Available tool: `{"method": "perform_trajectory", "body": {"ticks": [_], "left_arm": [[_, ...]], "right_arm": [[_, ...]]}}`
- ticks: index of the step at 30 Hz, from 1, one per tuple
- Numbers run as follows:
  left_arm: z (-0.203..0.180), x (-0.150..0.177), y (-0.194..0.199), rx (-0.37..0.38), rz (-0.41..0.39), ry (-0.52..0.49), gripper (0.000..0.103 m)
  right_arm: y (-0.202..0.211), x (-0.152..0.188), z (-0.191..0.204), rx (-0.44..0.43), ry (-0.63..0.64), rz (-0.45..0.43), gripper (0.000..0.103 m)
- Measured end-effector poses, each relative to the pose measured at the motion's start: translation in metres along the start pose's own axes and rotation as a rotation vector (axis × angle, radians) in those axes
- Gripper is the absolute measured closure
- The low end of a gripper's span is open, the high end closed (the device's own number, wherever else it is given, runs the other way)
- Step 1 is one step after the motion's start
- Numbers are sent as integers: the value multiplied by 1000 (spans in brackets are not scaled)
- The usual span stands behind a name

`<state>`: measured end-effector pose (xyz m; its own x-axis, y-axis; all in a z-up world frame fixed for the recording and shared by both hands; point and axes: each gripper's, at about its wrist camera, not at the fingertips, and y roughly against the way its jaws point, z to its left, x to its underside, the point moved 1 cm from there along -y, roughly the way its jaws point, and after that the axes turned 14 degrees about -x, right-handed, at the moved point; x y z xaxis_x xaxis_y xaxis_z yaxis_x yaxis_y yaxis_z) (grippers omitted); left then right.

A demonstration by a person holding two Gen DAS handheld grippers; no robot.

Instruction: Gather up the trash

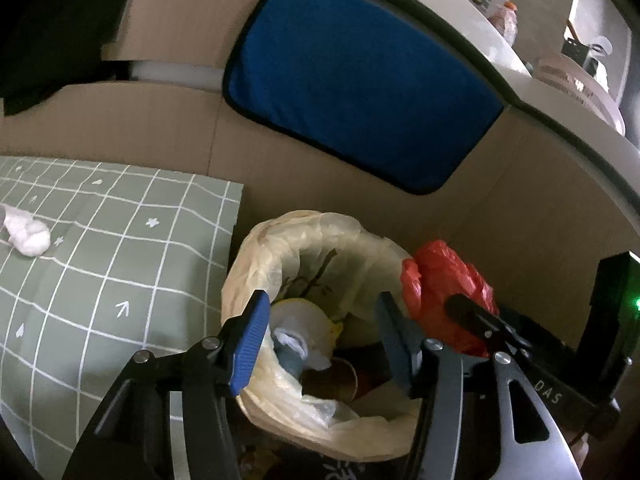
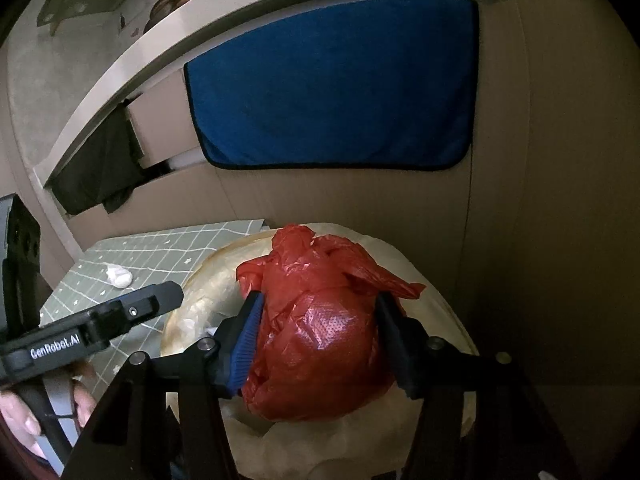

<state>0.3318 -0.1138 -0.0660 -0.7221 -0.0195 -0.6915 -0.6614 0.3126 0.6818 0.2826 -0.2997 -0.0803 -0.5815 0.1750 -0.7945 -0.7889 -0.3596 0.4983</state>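
Over the lined bin (image 1: 320,424), my left gripper (image 1: 320,340) hangs open and empty; cups and paper already lie inside, while 1 white wad (image 1: 28,236) waits on the checked mat (image 1: 120,260). From the right wrist, my right gripper (image 2: 320,340) clamps the red bag (image 2: 320,344) above the bin, not yet dropped.

Both wrist views look down, close — sharing the lined bin (image 1: 288,248) (image 2: 440,280).

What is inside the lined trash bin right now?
Inside the trash bin lie a white paper cup with crumpled tissue and a brown cup. The red plastic bag, held over the rim by the right gripper, hides the rest.
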Motion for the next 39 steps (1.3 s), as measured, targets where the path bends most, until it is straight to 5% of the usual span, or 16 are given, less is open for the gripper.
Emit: {"method": "perform_trajectory", "body": {"ticks": [5, 15, 26, 29, 34, 39], "left_arm": [[10, 3, 15, -49, -12, 18, 47], [22, 33, 75, -187, -104, -16, 47], [13, 111, 201, -336, -281, -164, 47], [17, 129, 232, -414, -345, -149, 47], [23, 146, 260, -414, -357, -117, 47], [24, 159, 277, -537, -390, -90, 47]], "right_arm": [[3, -1, 5, -63, 2, -24, 38], [42, 9, 30, -40, 52, -90, 33], [145, 74, 133, -12, 268, -127, 34], [162, 94, 154, 2, 246, -124, 34], [179, 120, 186, 101, 283, -157, 35], [188, 127, 206, 37, 298, -184, 35]]}}
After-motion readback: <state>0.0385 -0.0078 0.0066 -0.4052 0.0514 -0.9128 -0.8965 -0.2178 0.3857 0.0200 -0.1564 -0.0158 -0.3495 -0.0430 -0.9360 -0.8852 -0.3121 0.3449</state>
